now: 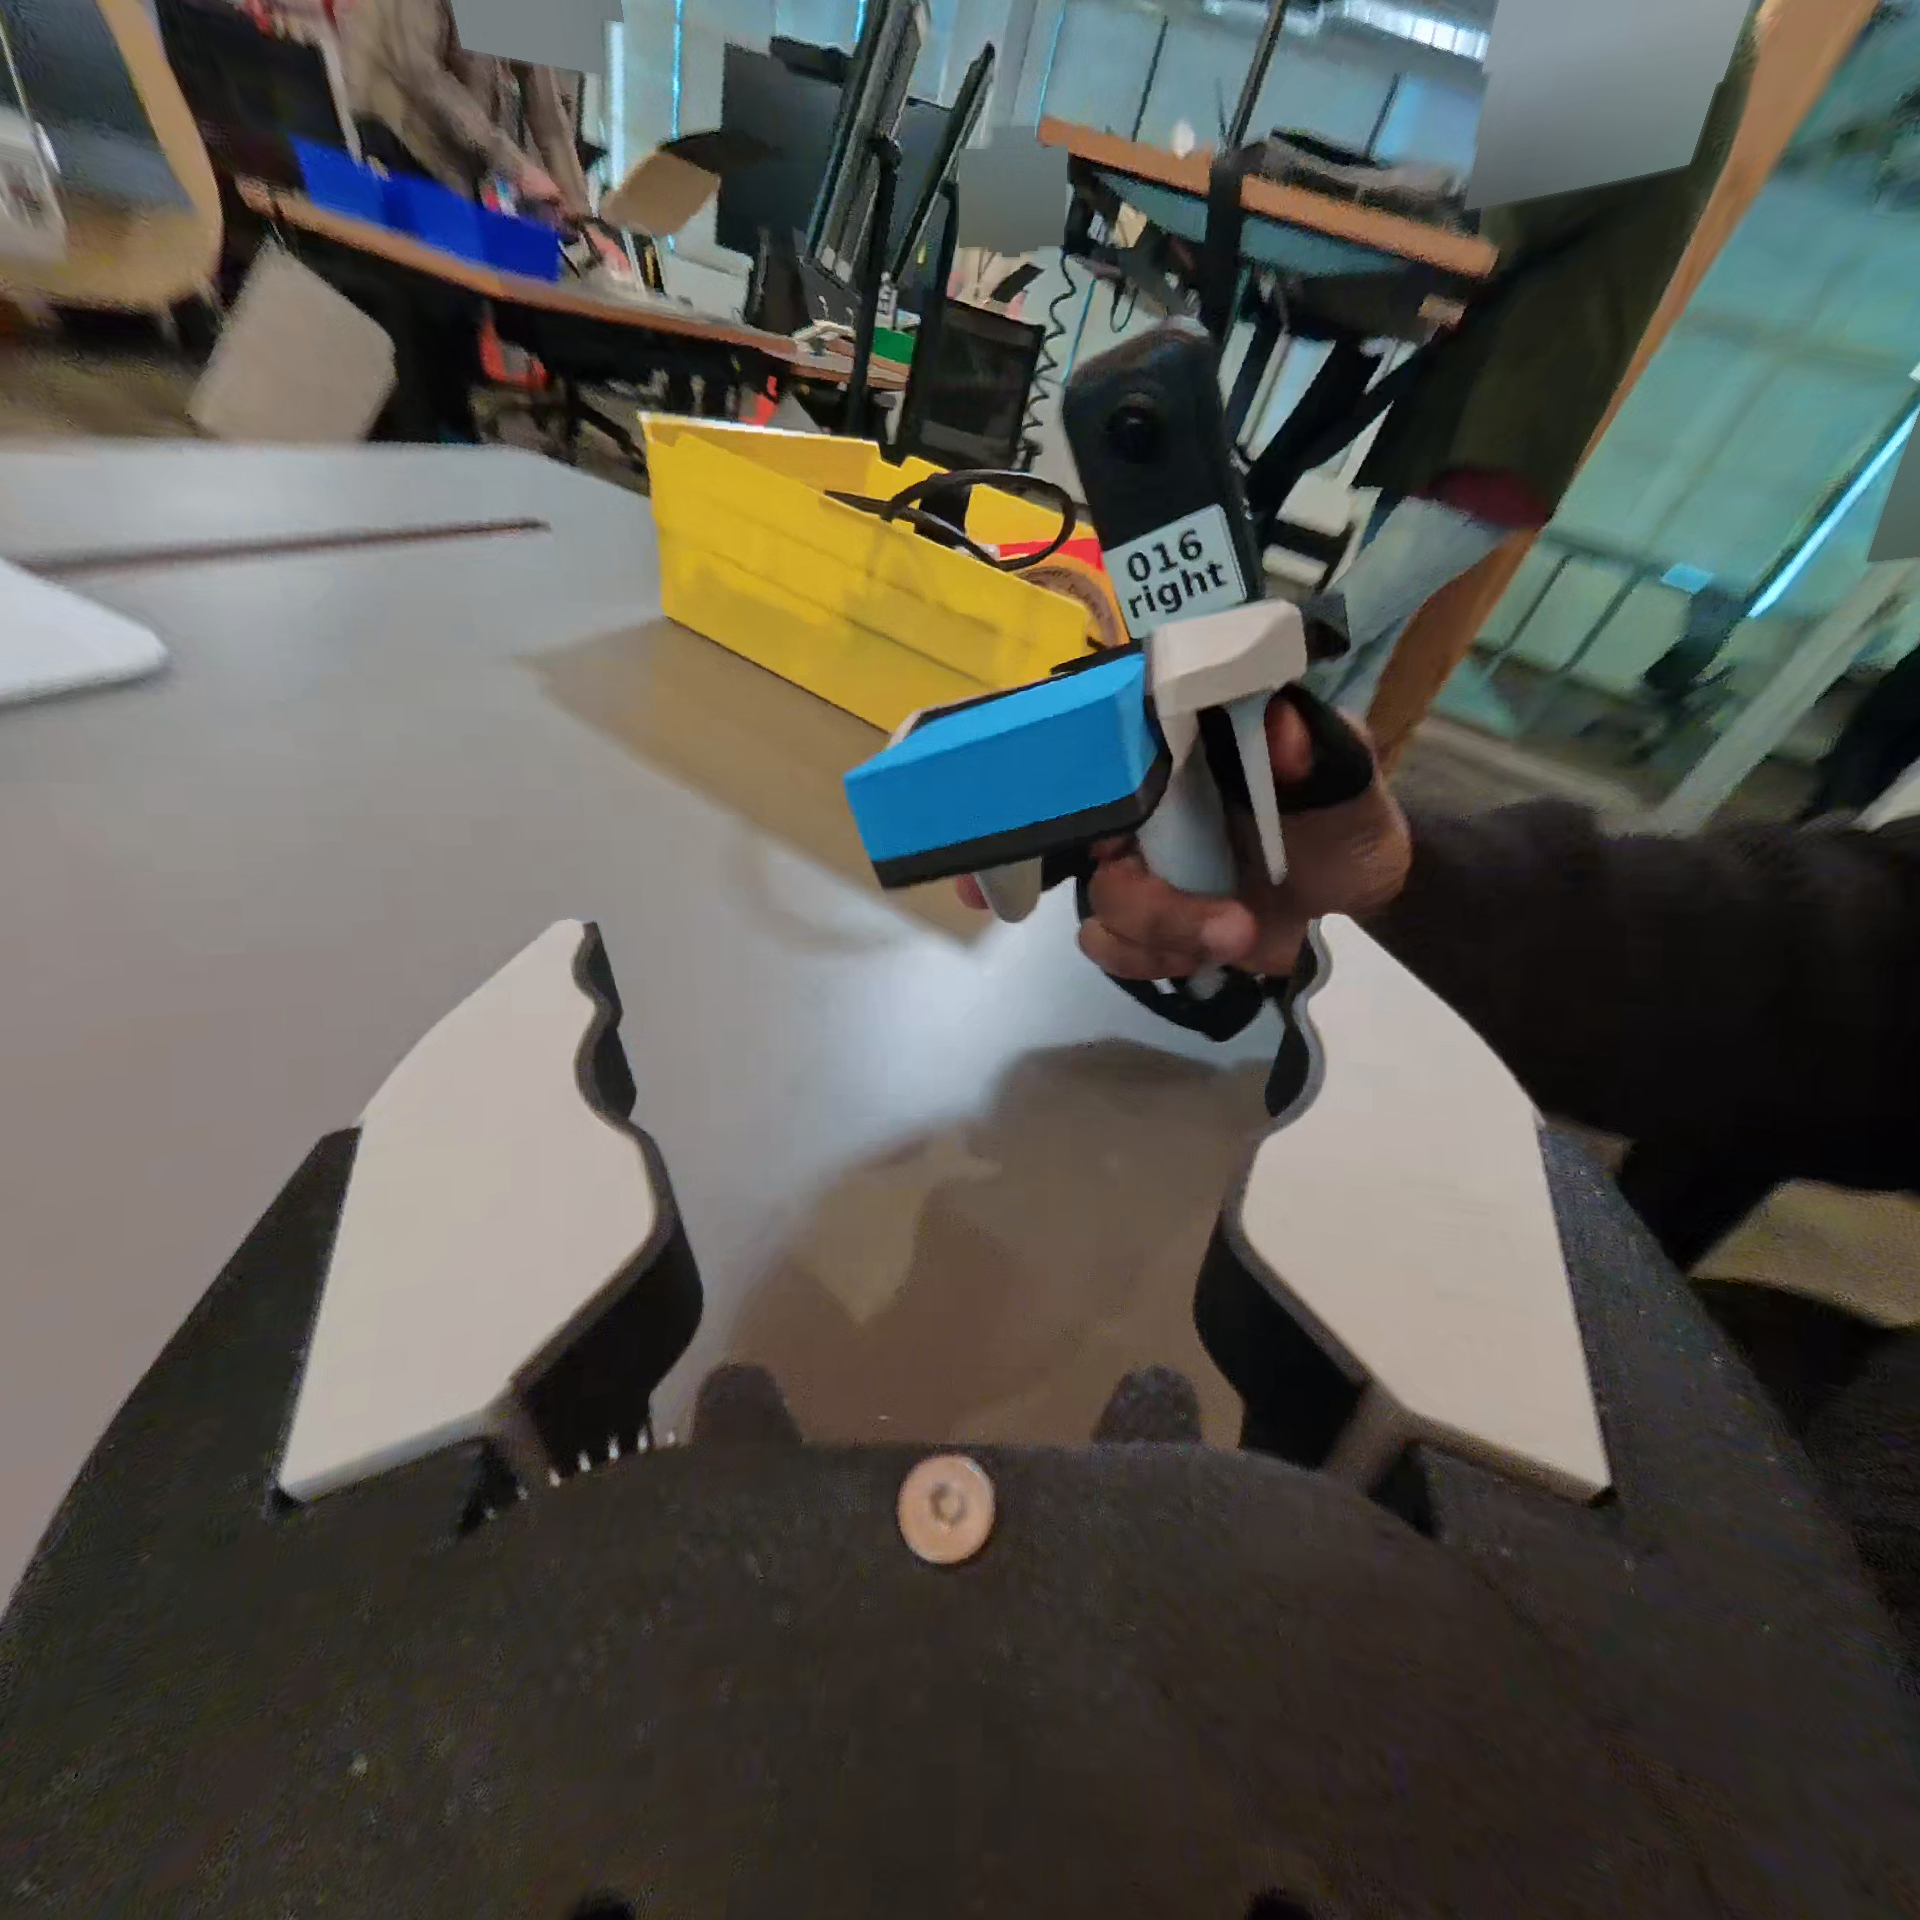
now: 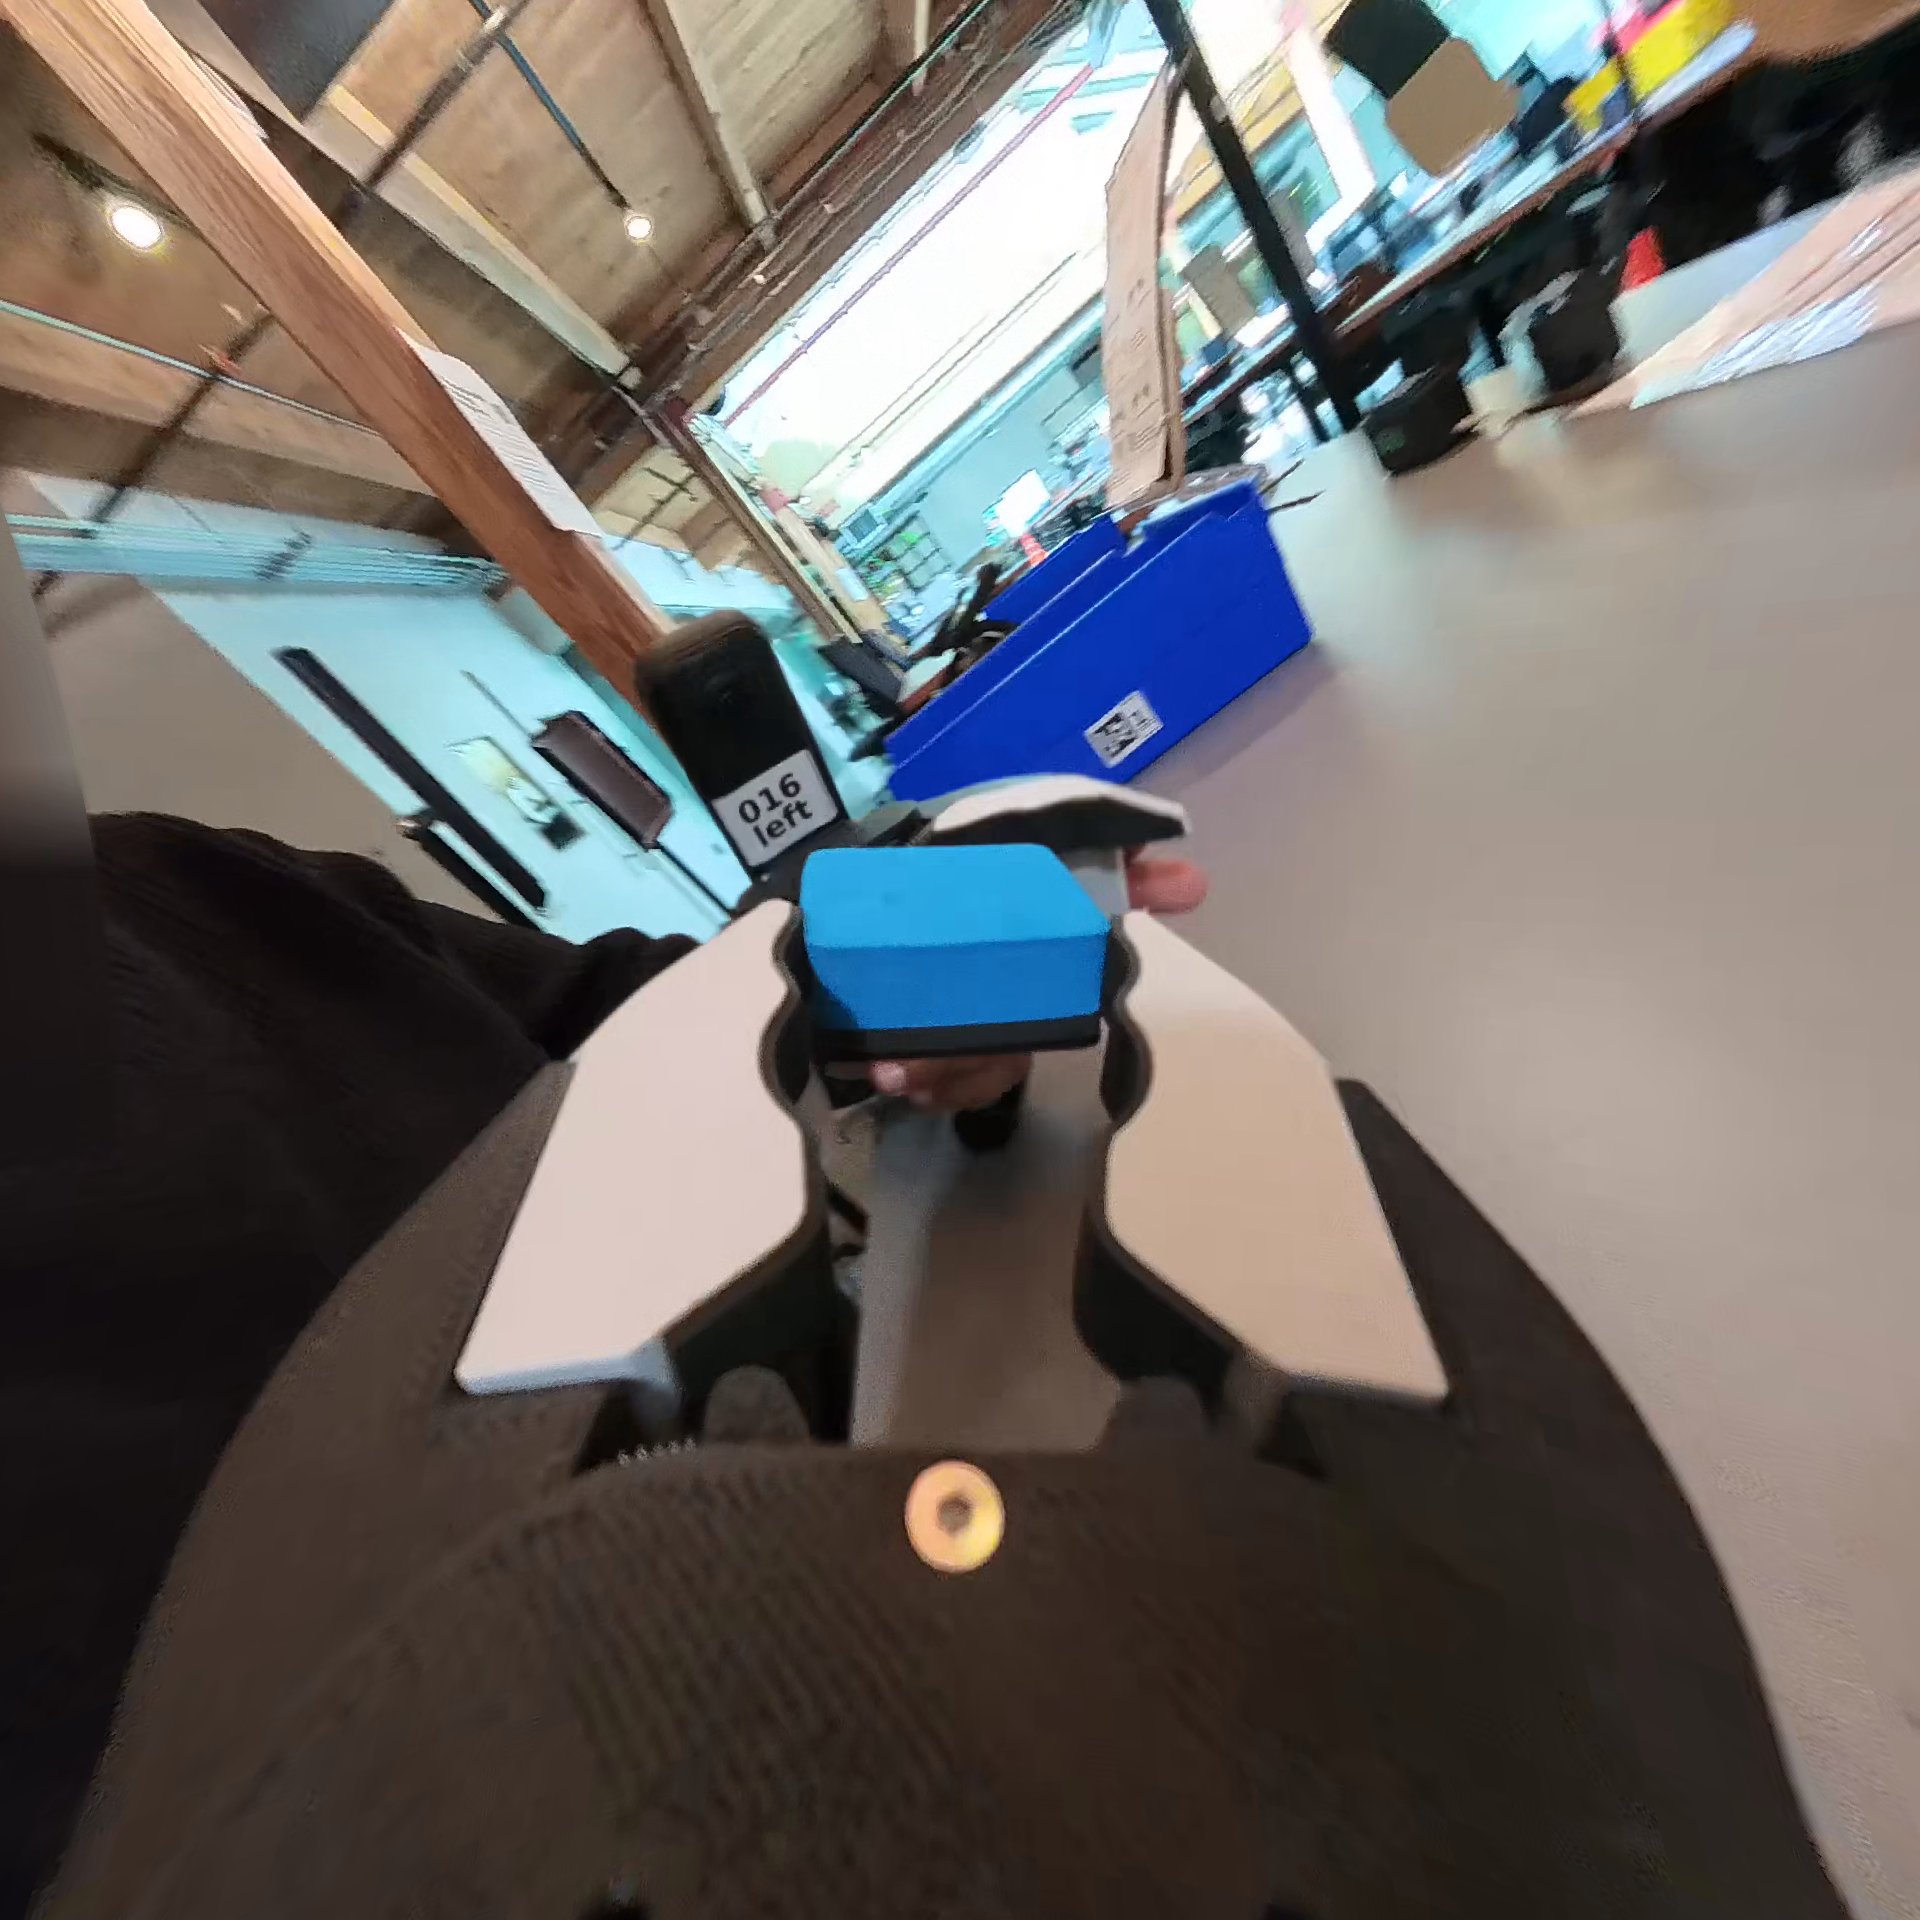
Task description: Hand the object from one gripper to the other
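Two white labels with black print catch the eye, one stuck on the black camera above each gripper: one label (image 1: pixel 1174 571) on the right-hand tool, the other label (image 2: pixel 779 821) on the left-hand tool. The blue bin (image 2: pixel 1101 665) on the grey surface (image 1: pixel 312 831) carries a square black-and-white code sticker (image 2: pixel 1122 727). A printed sheet (image 2: pixel 509 436) hangs on a wooden post, too blurred to make out.

The right gripper (image 2: pixel 951 925) is closed on the blue block (image 1: pixel 997 769), which has a black layer underneath and is held up off the surface, pinched between the fingertips. The left gripper (image 1: pixel 951 966) stands wide apart with nothing in it, just beside and below the block.

A hand (image 1: pixel 1247 883) in a dark sleeve wraps the right tool's handle and covers part of the left gripper's far fingertip. The block hides most of the left tool in the right wrist view. A black cable (image 1: pixel 977 509) loops out of the yellow bin (image 1: pixel 831 592); whatever else lies inside is cut off by the camera. The background desks are smeared.
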Demonstrator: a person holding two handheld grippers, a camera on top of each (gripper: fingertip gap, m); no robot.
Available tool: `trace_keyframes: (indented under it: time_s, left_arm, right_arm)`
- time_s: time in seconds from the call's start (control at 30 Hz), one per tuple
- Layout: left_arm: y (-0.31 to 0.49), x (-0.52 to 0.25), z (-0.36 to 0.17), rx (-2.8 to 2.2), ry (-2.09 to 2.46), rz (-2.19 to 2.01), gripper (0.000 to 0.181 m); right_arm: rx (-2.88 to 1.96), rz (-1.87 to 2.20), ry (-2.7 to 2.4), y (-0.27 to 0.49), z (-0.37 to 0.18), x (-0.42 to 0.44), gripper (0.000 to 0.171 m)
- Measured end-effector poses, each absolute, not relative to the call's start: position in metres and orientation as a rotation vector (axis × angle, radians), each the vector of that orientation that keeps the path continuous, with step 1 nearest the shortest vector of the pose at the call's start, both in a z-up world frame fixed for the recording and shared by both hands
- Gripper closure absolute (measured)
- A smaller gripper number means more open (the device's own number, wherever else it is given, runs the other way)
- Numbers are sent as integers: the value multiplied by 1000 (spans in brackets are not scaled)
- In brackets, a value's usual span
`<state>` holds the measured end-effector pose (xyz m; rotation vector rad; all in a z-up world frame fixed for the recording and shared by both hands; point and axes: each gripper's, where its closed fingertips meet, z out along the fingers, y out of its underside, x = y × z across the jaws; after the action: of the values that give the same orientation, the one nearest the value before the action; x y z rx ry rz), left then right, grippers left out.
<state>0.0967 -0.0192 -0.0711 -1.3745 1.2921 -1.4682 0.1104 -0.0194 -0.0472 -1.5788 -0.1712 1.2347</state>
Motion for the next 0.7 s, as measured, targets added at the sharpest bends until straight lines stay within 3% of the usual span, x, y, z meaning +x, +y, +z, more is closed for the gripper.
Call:
trace_keyframes:
  time_s: [0.1, 0.33, 0.47, 0.6, 0.7]
  left_arm:
    - [-24, 95, -70, -1209, 1373, -1267, 70]
    - [-38, 92, -67, -983, 1443, -1081, 115]
    - [-43, 89, -64, -938, 1454, -1090, 151]
    - [-44, 88, -65, -935, 1479, -1080, 153]
    - [-44, 87, -61, -947, 1459, -1126, 156]
  right_arm:
    - [-1588, 1390, -145, -23, -50, 102, 116]
    - [-1658, 1564, -148, -29, -62, 85, 116]
    - [-1670, 1605, -155, -31, -64, 78, 116]
    - [-1653, 1590, -161, -30, -63, 78, 115]
    - [-1605, 1458, -156, -22, -60, 85, 98]
